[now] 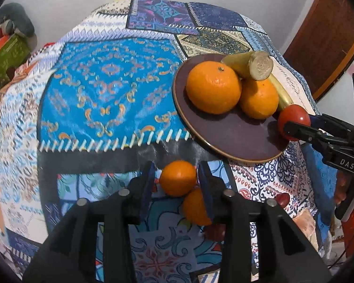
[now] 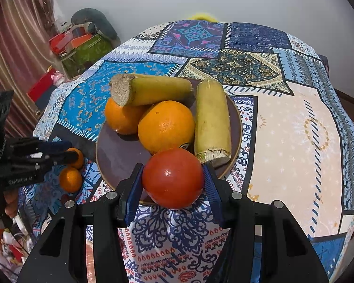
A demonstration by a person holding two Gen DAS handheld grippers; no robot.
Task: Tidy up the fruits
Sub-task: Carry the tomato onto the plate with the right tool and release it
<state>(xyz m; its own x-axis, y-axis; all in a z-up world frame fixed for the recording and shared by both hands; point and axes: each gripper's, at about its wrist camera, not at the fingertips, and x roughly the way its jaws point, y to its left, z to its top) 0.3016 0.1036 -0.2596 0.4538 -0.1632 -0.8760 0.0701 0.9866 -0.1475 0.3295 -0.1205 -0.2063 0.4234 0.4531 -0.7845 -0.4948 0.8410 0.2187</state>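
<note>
Seemingly clamped, right hand-held gripper [image 2: 173,179] holds tomato [image 2: 173,178] over plate [image 2: 115,151].

A patchwork tablecloth [image 2: 283,129] covers the table. Far left, a green box [image 2: 87,54] holds red and orange items, a grey cushion [image 2: 94,21] behind it. A striped curtain [image 2: 16,47] hangs left. A wooden door [image 1: 328,40] stands far right.

A plate [image 2: 111,151] sits mid-table [image 2: 290,141], holding two oranges [image 2: 166,126] side by side, with two cut stalks [image 2: 212,120] — one lying across the far orange, one at the plate's right. A tomato [image 2: 173,178] is at the plate's near rim. Left of the plate, two small oranges [image 2: 70,179] lie touching on the cloth.
</note>
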